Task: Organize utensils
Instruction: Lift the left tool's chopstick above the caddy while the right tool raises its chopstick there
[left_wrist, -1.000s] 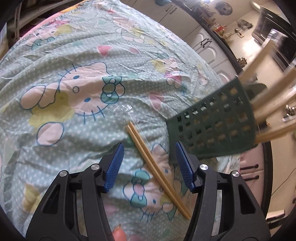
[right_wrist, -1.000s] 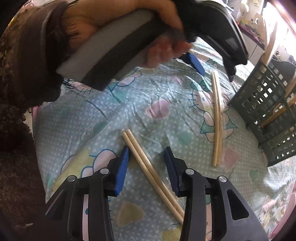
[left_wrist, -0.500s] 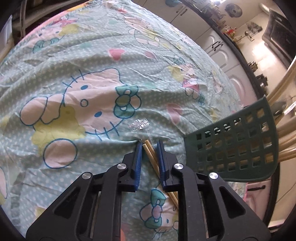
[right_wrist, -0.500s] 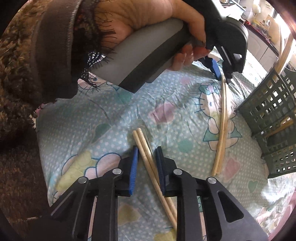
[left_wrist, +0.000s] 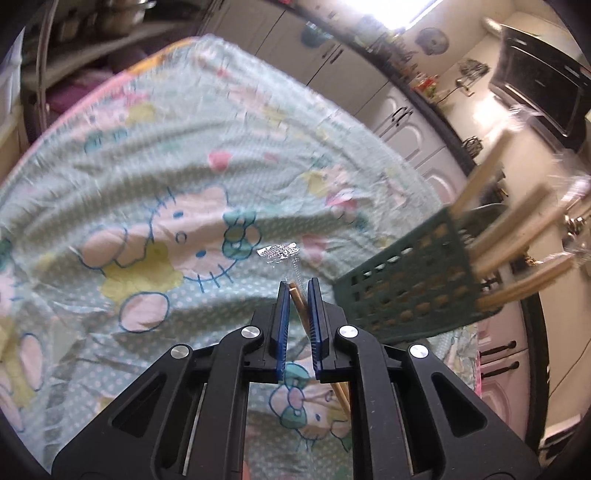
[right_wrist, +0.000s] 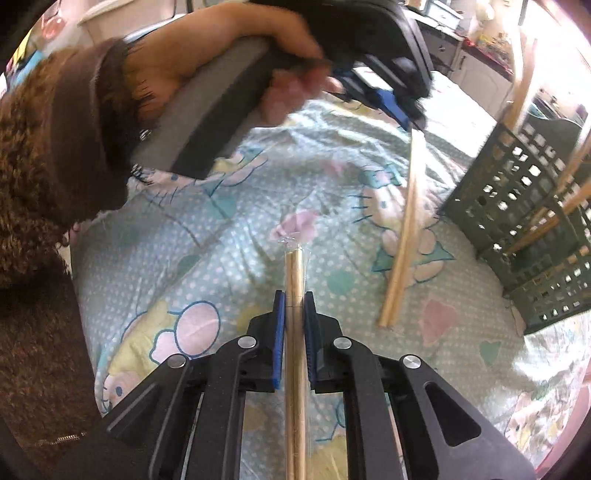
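left tongs (left_wrist: 298, 295): closing, we see them pinching a wrapped chopstick pair (left_wrist: 297, 301)
right tongs (right_wrist: 293, 308): closing, pinching a second wrapped pair (right_wrist: 294, 273)
left pair from right view: hangs tilted from the left tongs (right_wrist: 408, 122), low end near the cloth (right_wrist: 229, 236)
basket (left_wrist: 402, 291): green, far right on the desk, chopsticks (left_wrist: 517, 225) sticking out
hand (right_wrist: 221, 55): grips the left tool's handle

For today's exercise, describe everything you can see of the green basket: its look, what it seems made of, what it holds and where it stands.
The green basket is a dark green box with walls pierced by a grid of square holes, seemingly plastic. It stands on the patterned cloth near its edge. Several pale wooden sticks lean out of its open top. No gripper touches it.
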